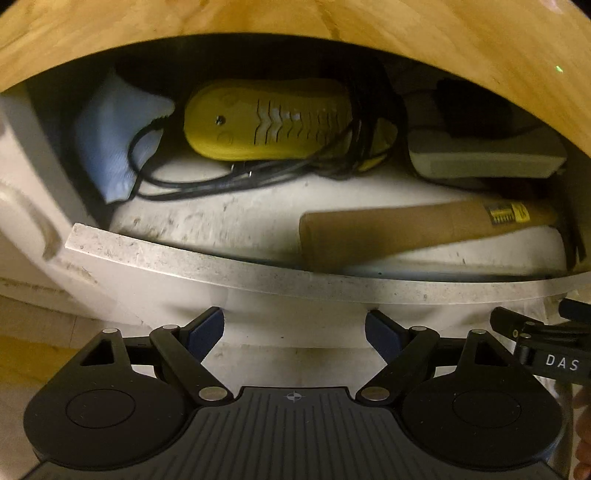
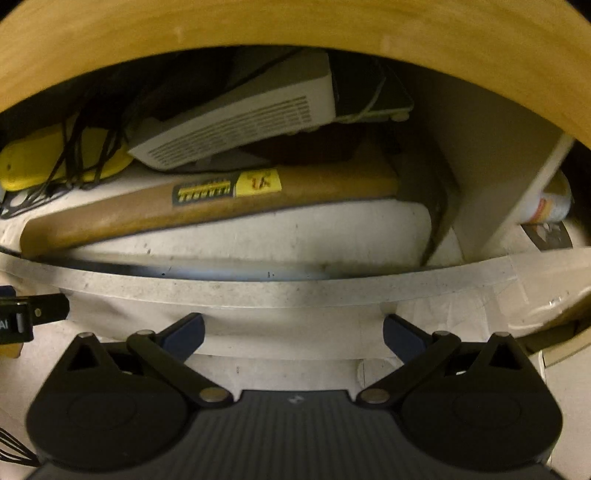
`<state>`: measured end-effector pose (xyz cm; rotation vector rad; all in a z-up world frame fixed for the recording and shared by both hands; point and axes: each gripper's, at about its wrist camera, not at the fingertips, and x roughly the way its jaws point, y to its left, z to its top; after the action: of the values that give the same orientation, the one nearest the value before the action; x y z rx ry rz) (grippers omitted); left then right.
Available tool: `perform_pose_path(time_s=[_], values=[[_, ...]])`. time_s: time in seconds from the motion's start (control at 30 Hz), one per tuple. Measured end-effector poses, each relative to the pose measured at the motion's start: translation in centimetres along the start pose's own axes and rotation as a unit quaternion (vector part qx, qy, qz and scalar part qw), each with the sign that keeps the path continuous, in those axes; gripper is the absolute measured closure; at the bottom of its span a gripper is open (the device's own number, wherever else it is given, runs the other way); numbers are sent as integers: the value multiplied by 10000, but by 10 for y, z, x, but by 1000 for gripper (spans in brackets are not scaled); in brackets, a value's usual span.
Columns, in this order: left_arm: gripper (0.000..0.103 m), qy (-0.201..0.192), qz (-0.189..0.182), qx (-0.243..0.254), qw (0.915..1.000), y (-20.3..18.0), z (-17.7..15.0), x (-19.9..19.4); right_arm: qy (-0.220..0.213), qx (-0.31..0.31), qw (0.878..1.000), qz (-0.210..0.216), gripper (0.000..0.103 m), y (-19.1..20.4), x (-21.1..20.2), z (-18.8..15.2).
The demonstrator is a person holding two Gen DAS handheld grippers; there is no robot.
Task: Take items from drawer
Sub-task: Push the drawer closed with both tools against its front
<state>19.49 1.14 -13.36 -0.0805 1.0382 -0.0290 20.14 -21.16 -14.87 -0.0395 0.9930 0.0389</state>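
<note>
The white drawer [image 1: 258, 273] stands open under a wooden tabletop [image 1: 258, 18]. Inside lie a yellow device [image 1: 266, 120] wound with a black cable [image 1: 207, 181], a pale blue cloth bag [image 1: 110, 136] at the left, a white vented box [image 1: 487, 155] at the back right, and a wooden-handled hammer [image 1: 413, 229] at the front right. My left gripper [image 1: 294, 330] is open and empty just outside the drawer front. My right gripper [image 2: 293, 334] is open and empty, facing the hammer [image 2: 207, 206], the white box [image 2: 240, 122] and the yellow device [image 2: 48, 158].
The drawer's front wall [image 2: 295, 291] lies between both grippers and the items. A dark flat device [image 2: 373, 92] sits behind the white box. To the right of the drawer's side panel [image 2: 491, 199] stands a can [image 2: 554, 203]. The right gripper's edge [image 1: 546, 343] shows in the left view.
</note>
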Motion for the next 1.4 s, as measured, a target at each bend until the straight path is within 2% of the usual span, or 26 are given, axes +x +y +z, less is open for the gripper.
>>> perform_pose_path(time_s=[0.07,0.2,0.3,0.57,0.77,0.93,1.2,1.4], values=[[18,-21,-5,8,10000,0,4,3,-6,1,10000,-2,0,0,1,1],[8,19,12,3,10000,3,6,9,-19,2,10000,-6,0,1,4,2],[5,-1,-37,-23,10000,7,4,11,-28,3,10000,-9,0,1,6,3],[5,16,20,26,10000,5,2,12,-49,5,10000,-19,0,2,10,5],[6,120,171,17,9998,4,-1,13,44,-16,9999,-93,0,-1,8,-5],[6,150,157,61,9997,6,-13,1,115,-38,9998,-152,0,-3,4,-14],[6,46,53,-11,10000,7,-35,-35,3,-301,9995,-29,0,-8,-31,-34],[5,-34,28,-120,9999,4,-37,-61,-133,-450,9989,65,0,-14,-70,-44]])
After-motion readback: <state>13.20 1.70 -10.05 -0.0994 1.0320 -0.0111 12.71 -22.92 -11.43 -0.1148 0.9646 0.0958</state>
